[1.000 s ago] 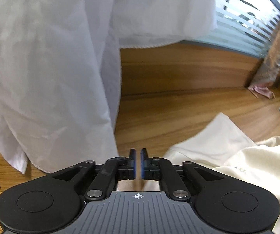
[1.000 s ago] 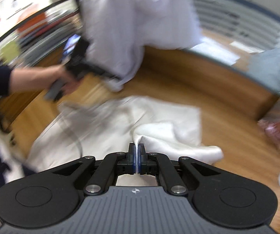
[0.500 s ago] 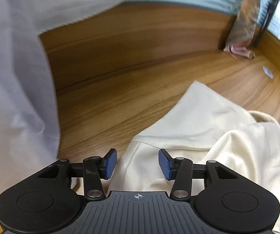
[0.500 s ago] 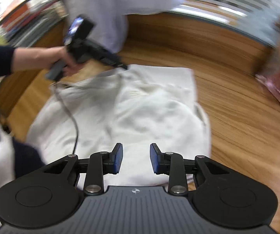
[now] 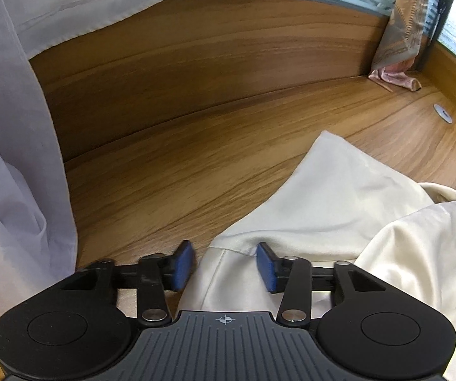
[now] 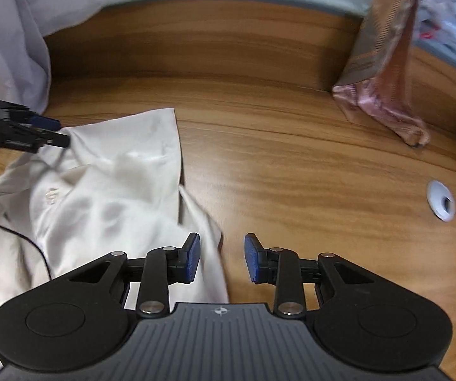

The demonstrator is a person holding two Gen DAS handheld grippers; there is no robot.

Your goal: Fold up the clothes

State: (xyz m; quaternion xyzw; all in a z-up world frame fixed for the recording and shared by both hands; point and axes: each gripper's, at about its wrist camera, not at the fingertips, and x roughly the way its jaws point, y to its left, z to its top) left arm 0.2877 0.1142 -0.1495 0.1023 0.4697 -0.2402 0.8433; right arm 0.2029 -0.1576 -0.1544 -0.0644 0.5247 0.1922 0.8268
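The hanging white cloth sheet (image 5: 15, 146) left of the left tongs (image 5: 224, 265) could snag them. Both tongs gape empty over the rumpled cream satin garment (image 6: 107, 184) on the wooden tabletop (image 6: 291, 171); the right tongs (image 6: 221, 258) might pinch only one slippery layer.

Satiny cream garment (image 6: 107, 190), smooth wood-grain table (image 6: 291, 171)

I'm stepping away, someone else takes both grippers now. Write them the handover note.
Left gripper: open, an edge of the cream garment between its fingers, not pinched.
Right gripper: open, at the garment's right edge, holding nothing.
The garment lies rumpled on the wooden table; a white garment hangs at left, a pink patterned cloth in the far corner.
Done: no neat fold visible.
Left: flatten, fold.
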